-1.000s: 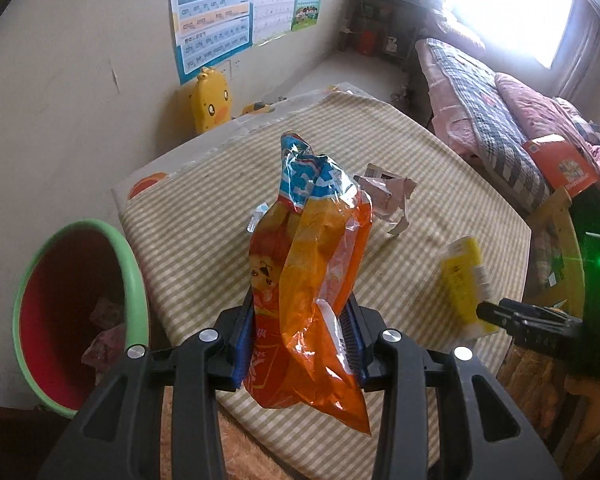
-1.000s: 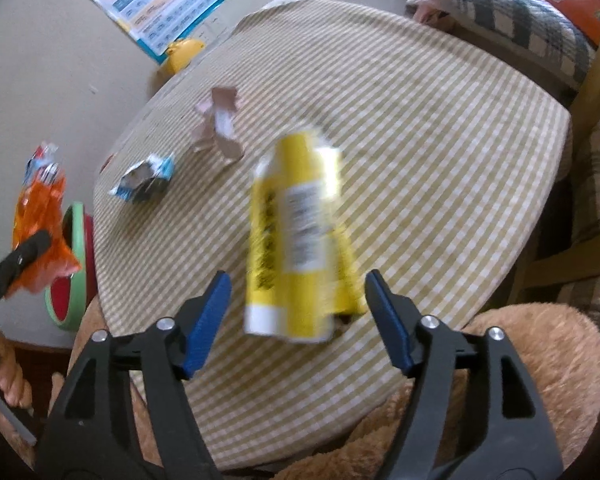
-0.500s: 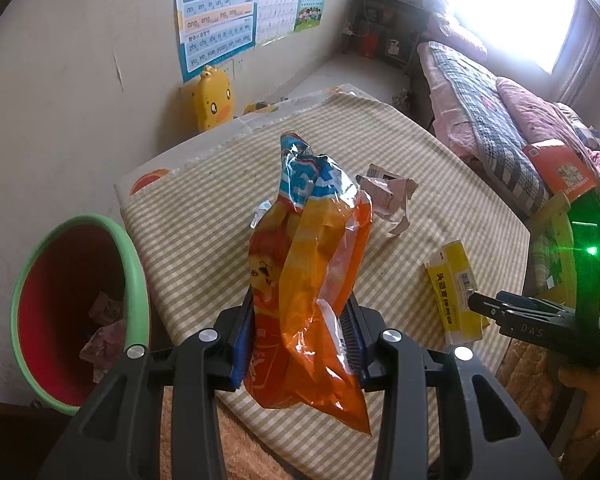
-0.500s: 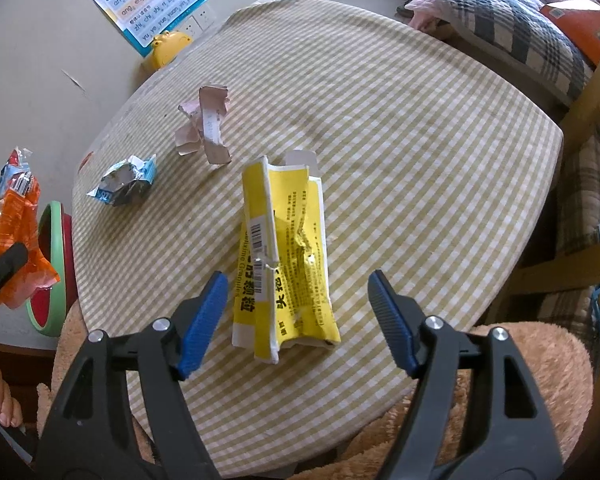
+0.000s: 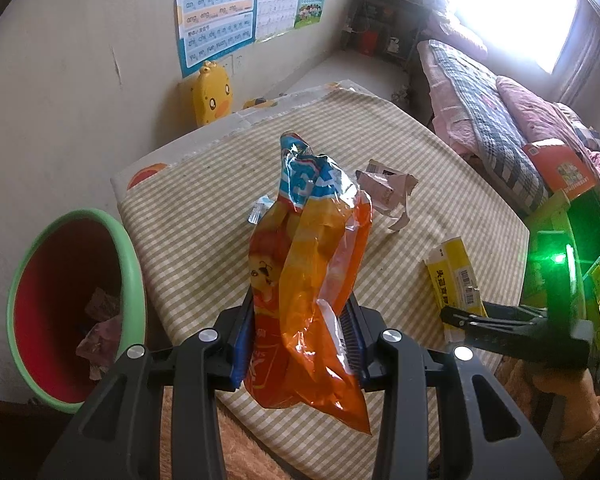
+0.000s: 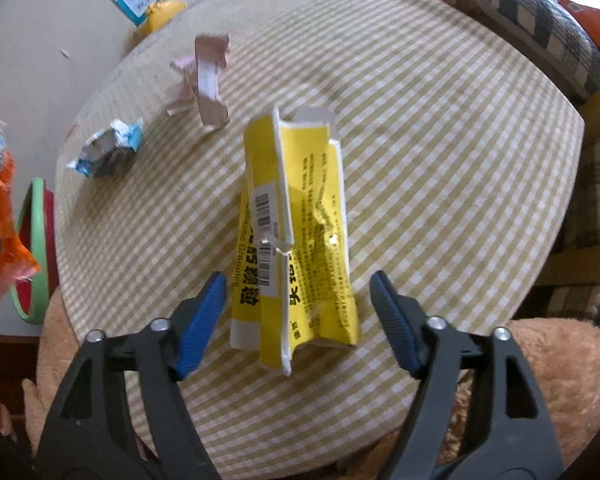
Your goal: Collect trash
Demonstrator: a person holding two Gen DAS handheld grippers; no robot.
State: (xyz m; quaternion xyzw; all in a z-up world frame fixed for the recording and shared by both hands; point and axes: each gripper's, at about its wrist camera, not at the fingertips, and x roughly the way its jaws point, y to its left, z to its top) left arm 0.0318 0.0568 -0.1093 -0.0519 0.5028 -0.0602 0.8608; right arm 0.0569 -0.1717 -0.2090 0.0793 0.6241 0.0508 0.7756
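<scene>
Flattened yellow carton [image 6: 296, 240] lengthwise between spread right gripper [image 6: 298, 318] pads; left gripper [image 5: 298, 344] (clamping orange snack bag [image 5: 312, 280]) farther off

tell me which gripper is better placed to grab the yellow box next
Right. The right gripper is open with the flattened yellow box lying between its fingers, while the left gripper is shut on the orange snack bag.

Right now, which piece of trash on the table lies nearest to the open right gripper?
The flattened yellow box lies right between the fingers of the right gripper. The pink torn paper and the small blue wrapper lie farther back.
</scene>
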